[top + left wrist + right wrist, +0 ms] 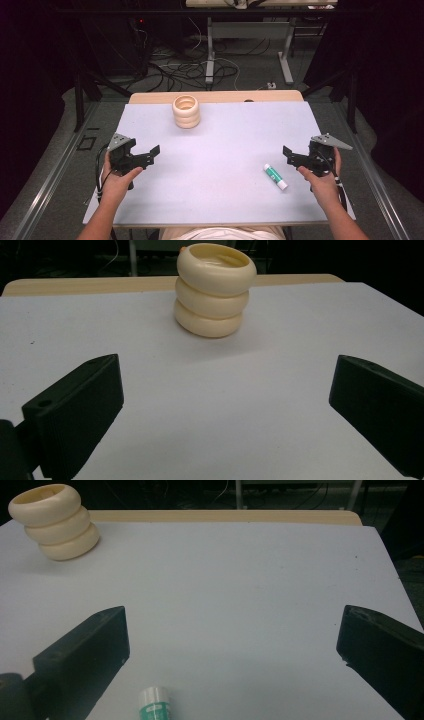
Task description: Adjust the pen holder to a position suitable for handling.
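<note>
The glue stick (275, 177) lies flat on the pale desk (220, 135), just beside the right gripper (291, 156); its lower end is cut off in the right gripper view. Smooth white-and-green plastic is seen. The ribbed cream cup (186, 111) stands far off. Both the right gripper's jaws and the left gripper's (151, 154) are held wide apart, clamped on nothing.

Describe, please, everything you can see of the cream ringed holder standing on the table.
The cream holder is a small open-topped pot shaped like three rounded rings stacked one on another, smooth and matt, plastic or pale wood by its look. It stands upright, and what shows of its hollow inside is bare. It sits on the pale table mat near the far edge, left of centre, and nothing else touches it. The left gripper points roughly towards it from well short, jaws wide apart.
</note>
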### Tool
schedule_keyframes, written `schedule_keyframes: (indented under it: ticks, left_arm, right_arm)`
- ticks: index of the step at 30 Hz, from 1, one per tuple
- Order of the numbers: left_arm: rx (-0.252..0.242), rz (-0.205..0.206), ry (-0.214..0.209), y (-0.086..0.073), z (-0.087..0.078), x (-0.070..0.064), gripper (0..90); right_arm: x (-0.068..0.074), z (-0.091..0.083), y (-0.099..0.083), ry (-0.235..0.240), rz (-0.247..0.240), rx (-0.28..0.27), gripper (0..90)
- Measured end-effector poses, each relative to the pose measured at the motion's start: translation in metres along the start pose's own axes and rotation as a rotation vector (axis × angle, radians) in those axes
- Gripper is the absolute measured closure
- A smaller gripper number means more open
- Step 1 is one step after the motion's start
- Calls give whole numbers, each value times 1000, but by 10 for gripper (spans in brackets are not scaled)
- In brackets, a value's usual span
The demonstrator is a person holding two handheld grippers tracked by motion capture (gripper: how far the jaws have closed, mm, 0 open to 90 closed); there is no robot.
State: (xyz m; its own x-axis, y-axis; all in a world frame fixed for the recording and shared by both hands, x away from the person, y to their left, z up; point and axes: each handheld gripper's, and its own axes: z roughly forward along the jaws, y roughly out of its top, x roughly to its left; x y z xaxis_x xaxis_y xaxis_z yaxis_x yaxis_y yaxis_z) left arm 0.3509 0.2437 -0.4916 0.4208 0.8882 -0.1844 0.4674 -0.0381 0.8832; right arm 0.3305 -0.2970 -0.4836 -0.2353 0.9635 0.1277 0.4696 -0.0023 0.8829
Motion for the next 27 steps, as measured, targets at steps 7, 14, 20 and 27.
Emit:
schedule_keyframes:
  ticks: [7,14,20,27]
  left_arm:
    - [-4,-25,-6,9,1,-2,15]
    - [9,-54,-21,28,13,-7,17]
    - [16,-49,-25,42,22,-13,23]
    - [44,-47,-26,63,36,-20,30]
  right_arm:
    - [-3,-3,-1,4,-6,1,45]
    - [-2,-3,-3,4,4,-3,69]
    - [1,-4,-3,-2,-1,-8,59]
    - [0,-4,-5,0,21,-2,33]
